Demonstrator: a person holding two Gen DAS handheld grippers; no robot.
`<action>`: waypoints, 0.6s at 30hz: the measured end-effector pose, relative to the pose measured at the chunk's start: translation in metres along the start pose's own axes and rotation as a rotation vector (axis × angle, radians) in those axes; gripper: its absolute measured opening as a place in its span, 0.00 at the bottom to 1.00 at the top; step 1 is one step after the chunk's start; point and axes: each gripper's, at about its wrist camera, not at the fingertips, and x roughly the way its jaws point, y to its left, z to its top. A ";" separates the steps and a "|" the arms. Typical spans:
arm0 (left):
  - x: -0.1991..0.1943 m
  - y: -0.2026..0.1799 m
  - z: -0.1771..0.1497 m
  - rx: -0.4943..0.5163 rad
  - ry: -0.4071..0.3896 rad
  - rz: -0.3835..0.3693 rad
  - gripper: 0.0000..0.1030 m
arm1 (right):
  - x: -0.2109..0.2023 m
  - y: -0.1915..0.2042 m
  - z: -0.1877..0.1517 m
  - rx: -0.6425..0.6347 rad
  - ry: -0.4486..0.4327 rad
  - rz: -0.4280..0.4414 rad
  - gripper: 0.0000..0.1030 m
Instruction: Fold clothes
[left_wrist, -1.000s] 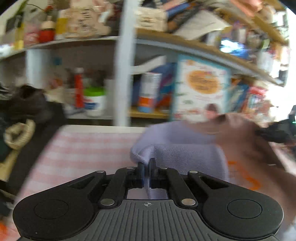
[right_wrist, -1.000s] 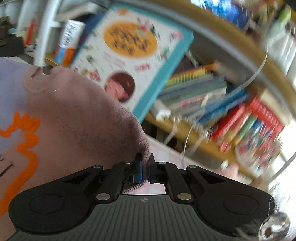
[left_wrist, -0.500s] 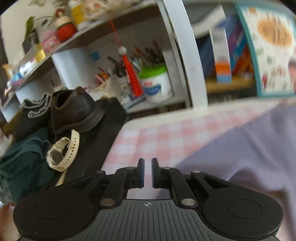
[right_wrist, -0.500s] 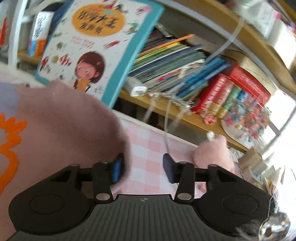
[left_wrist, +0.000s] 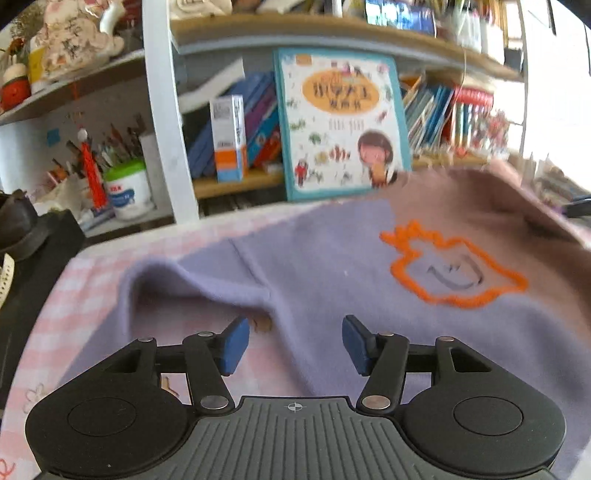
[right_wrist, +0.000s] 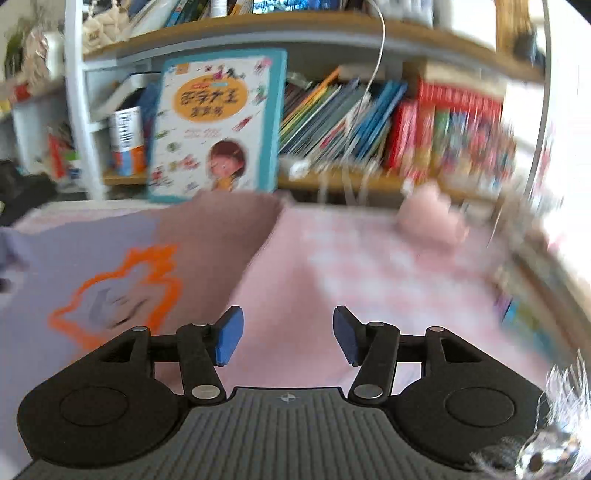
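Both claws opening, seemingly empty, over the sweater (left_wrist: 332, 266)

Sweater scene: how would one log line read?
left gripper: opening, empty | right gripper: opening, empty | sweater: flat on checked cloth

We look across a pink checked tablecloth (right_wrist: 369, 266) to a wooden bookshelf (left_wrist: 236, 184) at the far side, divided by a white upright post (left_wrist: 162, 110). Bright daylight washes out the right edge. A black stand (left_wrist: 40, 266) sits far left.
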 end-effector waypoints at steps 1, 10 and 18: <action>0.005 0.003 -0.001 -0.024 0.012 -0.003 0.55 | -0.007 0.004 -0.009 0.022 0.004 0.027 0.50; 0.029 0.017 -0.010 -0.137 0.047 0.006 0.54 | -0.002 0.023 -0.038 0.118 0.053 0.021 0.34; 0.028 0.018 -0.010 -0.122 0.036 0.003 0.54 | -0.006 0.028 -0.022 -0.055 0.050 -0.117 0.07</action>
